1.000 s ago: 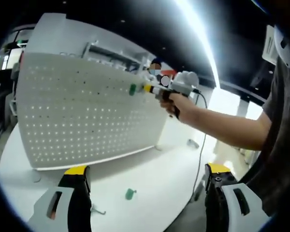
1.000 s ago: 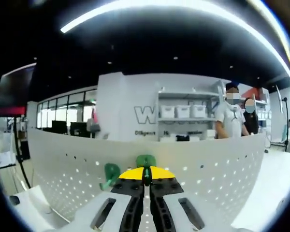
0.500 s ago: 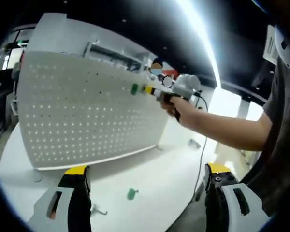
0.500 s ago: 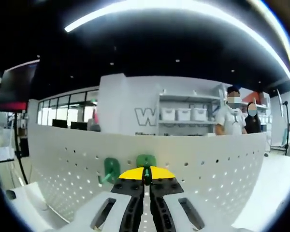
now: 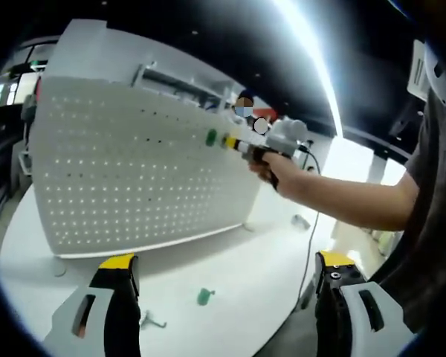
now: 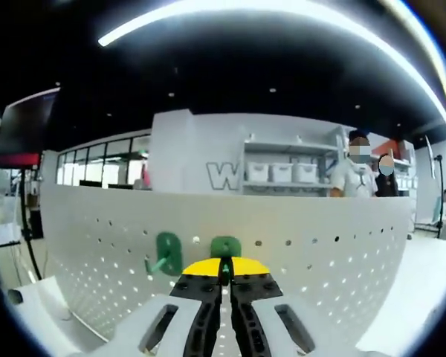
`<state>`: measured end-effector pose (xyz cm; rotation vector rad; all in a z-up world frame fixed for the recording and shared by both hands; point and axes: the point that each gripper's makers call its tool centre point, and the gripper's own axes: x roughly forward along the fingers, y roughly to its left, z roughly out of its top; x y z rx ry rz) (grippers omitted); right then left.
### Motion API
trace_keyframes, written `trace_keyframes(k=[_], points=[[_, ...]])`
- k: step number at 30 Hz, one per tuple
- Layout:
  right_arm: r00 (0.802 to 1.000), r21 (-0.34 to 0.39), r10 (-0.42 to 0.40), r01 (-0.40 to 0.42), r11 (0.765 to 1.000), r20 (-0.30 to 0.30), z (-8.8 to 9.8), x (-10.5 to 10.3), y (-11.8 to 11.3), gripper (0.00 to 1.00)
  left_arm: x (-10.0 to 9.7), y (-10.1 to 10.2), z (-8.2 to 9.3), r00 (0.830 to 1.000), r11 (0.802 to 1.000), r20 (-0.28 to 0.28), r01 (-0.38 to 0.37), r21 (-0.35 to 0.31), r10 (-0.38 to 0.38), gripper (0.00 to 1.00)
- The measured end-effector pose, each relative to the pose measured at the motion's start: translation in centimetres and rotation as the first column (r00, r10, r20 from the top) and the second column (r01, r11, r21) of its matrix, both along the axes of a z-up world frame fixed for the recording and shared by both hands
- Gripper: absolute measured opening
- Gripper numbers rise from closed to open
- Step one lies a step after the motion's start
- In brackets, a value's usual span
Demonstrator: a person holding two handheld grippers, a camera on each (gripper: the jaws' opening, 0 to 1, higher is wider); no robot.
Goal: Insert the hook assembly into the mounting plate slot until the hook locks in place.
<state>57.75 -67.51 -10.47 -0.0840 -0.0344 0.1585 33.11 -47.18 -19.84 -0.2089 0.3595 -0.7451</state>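
Observation:
The white pegboard plate (image 5: 141, 171) stands upright on the white round table (image 5: 267, 268). A hand holds my right gripper (image 5: 232, 142) up against the board's upper part, with a green hook (image 5: 210, 136) at its yellow tip. In the right gripper view, the right gripper (image 6: 224, 269) is shut on a green hook (image 6: 225, 247) that is pressed at the pegboard (image 6: 320, 260). A second green hook (image 6: 166, 253) hangs on the board just to its left. My left gripper (image 5: 227, 297) is open and holds nothing, low over the table's near edge.
A loose green hook (image 5: 203, 297) and a bare metal hook (image 5: 152, 321) lie on the table near the left gripper's jaws. A small grey part (image 5: 301, 221) lies at the right beside a cable (image 5: 310, 238). Shelves with white boxes (image 6: 282, 172) and two people (image 6: 360, 178) are behind the board.
The right gripper has pushed its green hook closer to the board, and the board's top edge now sits higher in its view. The left gripper has stayed open and still.

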Motion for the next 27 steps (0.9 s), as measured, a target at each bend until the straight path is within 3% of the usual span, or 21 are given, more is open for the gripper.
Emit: trace_keyframes(k=[2, 5, 10, 17, 20, 27], points=[[1.000, -0.058, -0.016, 0.014, 0.998, -0.019, 0.1, 0.1, 0.1, 0.02, 0.0, -0.1, 0.1, 1.000, 1.000, 0.003, 0.001, 0.001, -0.001, 1.00], [1.000, 0.002, -0.005, 0.005, 1.000, -0.031, 0.0, 0.1, 0.5, 0.06, -0.3, -0.2, -0.3, 1.000, 1.000, -0.011, 0.007, 0.006, -0.007, 1.00], [0.999, 0.003, -0.025, 0.025, 1.000, -0.038, -0.1, 0.0, 0.1, 0.20, -0.6, 0.2, -0.5, 1.000, 1.000, -0.015, 0.000, 0.014, 0.000, 1.00], [1.000, 0.030, -0.015, 0.015, 0.999, 0.007, 2.3, -1.0, -0.5, 0.19, -0.8, 0.5, -0.8, 1.000, 1.000, -0.019, -0.010, 0.021, 0.010, 1.00], [0.999, -0.072, -0.017, 0.019, 0.997, 0.028, 3.2, -1.5, -0.7, 0.23, -0.9, 0.4, -0.8, 1.000, 1.000, -0.019, -0.006, 0.022, 0.006, 1.00], [1.000, -0.056, 0.017, -0.016, 0.998, 0.016, 3.3, -3.9, -1.0, 0.27, -1.4, 0.0, -1.0, 1.000, 1.000, -0.025, 0.005, 0.024, -0.004, 1.00]])
